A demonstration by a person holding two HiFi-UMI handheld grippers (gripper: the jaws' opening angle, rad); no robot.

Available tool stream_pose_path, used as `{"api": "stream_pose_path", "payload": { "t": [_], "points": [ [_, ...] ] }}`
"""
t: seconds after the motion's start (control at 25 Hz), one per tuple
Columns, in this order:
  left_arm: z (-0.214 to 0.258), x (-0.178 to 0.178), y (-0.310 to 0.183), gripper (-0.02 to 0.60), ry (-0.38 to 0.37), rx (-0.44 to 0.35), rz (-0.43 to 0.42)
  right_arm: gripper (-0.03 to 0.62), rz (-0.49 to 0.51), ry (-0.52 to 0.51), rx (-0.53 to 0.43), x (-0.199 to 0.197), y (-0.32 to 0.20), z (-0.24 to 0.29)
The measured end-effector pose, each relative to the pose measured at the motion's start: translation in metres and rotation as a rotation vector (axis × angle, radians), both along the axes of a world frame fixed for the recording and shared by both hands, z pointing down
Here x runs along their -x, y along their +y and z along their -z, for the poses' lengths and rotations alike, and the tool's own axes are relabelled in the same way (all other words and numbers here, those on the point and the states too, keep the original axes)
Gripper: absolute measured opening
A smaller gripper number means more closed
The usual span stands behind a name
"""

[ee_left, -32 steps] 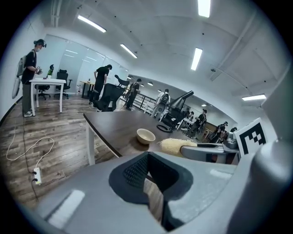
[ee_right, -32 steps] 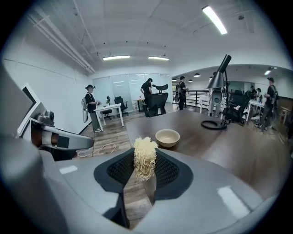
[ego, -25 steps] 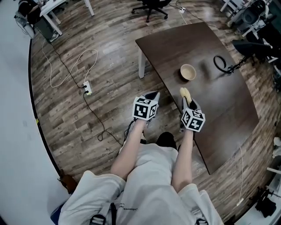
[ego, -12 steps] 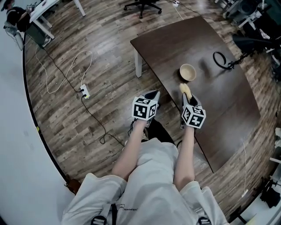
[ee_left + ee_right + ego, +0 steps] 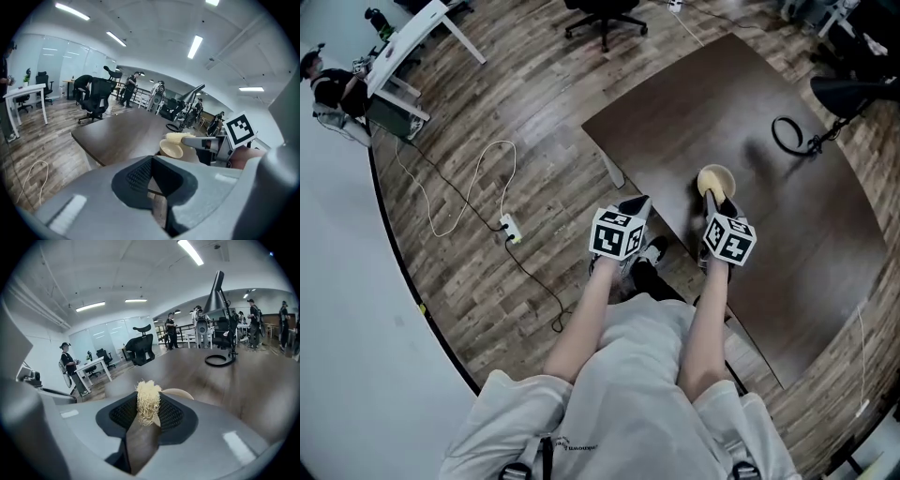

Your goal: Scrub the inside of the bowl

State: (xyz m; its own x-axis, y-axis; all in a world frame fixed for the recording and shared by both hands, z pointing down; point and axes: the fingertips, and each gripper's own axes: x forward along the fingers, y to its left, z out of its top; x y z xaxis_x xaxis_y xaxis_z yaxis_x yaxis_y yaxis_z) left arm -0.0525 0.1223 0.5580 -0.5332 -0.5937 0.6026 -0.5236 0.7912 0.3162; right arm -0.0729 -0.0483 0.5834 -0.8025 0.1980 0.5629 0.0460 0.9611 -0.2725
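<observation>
A small tan bowl [image 5: 716, 178] stands on the dark brown table [image 5: 806, 244], close to its near edge. My right gripper [image 5: 713, 202] is shut on a brush; its pale bristle head [image 5: 710, 192] sits at the bowl's near rim. In the right gripper view the bristles [image 5: 148, 401] rise from the jaws over a brown handle [image 5: 139, 444], with the bowl [image 5: 181, 392] just behind. My left gripper [image 5: 635, 207] hangs off the table's edge over the floor, jaws together and holding nothing. The left gripper view shows its jaws [image 5: 157, 197], the bowl [image 5: 170, 149] and the brush [image 5: 177, 137].
A black cable loop [image 5: 789, 134] lies on the table beyond the bowl, by a black lamp [image 5: 218, 295]. A white power strip [image 5: 510, 228] with cords lies on the wood floor at left. An office chair [image 5: 602, 17] and a white desk [image 5: 411, 42] stand farther off.
My right gripper has carried the brush forward until its bristles reach the bowl's near rim. The left gripper kept its place beside it. The head view has shifted.
</observation>
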Motion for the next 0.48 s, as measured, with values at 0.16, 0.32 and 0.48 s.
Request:
{"api": "stream_pose_path", "payload": {
  "t": [0.16,0.32,0.48],
  "points": [
    [0.011,0.042,-0.004,0.001,-0.024,0.05,-0.06,0.144,-0.041,-0.043,0.024,0.047,-0.003,0.015],
    [0.014,0.082,-0.014,0.001,-0.046,0.08,-0.108,0.144,-0.087,-0.054,0.078,0.082,-0.026,0.016],
    [0.008,0.116,-0.033,0.0,-0.034,0.063,-0.146,0.144,-0.074,-0.021,0.12,0.099,-0.044,0.01]
  ]
}}
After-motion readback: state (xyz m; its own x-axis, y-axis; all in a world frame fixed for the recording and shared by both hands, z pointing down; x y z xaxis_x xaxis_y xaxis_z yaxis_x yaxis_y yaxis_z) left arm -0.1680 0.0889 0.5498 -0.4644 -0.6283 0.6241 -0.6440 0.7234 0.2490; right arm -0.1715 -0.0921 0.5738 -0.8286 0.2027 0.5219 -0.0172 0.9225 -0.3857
